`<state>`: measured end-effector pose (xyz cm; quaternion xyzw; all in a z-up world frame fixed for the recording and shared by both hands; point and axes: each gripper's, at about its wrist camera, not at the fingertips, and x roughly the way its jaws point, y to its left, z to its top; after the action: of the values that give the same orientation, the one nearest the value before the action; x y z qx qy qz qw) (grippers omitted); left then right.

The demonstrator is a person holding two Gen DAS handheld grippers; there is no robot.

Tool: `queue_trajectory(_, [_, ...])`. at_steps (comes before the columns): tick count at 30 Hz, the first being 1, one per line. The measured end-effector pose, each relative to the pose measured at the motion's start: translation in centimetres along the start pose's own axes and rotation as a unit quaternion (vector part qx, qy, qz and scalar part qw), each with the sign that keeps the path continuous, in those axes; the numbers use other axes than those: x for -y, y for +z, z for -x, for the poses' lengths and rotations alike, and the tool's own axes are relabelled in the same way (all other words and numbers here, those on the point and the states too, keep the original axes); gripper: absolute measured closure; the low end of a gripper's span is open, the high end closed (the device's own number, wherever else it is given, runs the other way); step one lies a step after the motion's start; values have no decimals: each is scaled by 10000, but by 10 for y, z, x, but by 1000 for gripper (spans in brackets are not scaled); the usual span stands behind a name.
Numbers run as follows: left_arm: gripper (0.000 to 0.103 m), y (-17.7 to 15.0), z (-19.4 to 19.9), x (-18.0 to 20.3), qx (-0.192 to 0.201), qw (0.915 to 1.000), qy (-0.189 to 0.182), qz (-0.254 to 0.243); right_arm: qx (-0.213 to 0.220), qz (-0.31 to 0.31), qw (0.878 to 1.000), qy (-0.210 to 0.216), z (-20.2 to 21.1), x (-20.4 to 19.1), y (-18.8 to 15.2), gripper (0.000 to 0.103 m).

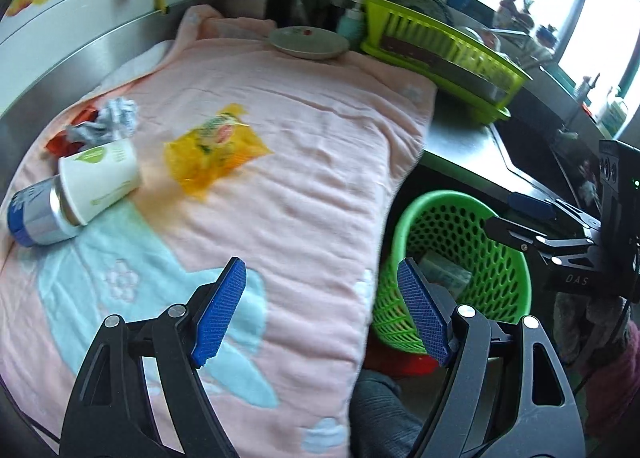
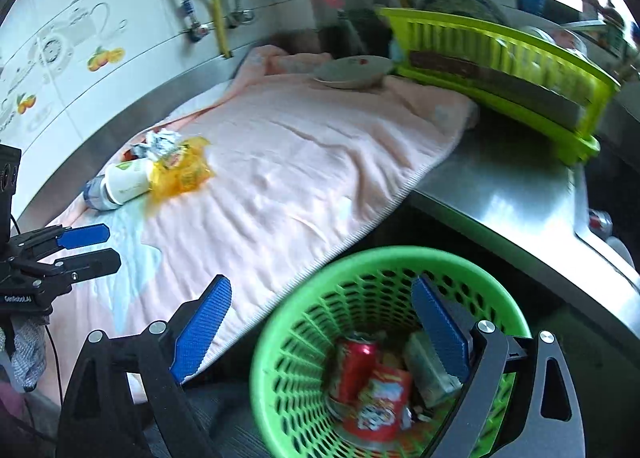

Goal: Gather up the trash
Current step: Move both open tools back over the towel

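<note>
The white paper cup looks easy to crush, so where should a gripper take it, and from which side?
Grip the white paper cup with the green leaf print across its side wall near the closed base, coming from above with the left gripper, which is open and nearer. The cup lies on its side on the pink towel, mouth against the blue-and-silver can, so the rim is blocked.

Both wrist views look steeply down from close above. The left faces the pink towel (image 1: 304, 162) on the table; the right sits over the green basket (image 2: 296, 322). Both share towel, basket and dish rack (image 1: 440, 46).
</note>
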<state>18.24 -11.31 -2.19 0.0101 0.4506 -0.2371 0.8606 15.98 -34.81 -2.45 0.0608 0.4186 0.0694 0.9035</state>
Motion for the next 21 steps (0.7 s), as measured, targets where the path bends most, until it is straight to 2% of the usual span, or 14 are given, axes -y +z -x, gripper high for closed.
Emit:
queue_trajectory(8, [26,7,19,-54,197,9987,297,353,1,456,9984,329,-32,-45,32,14])
queue_trajectory(21, [26,18,36,-112,338,9950,605,721,-57,1003,9891,1079,-91,-115,78,14])
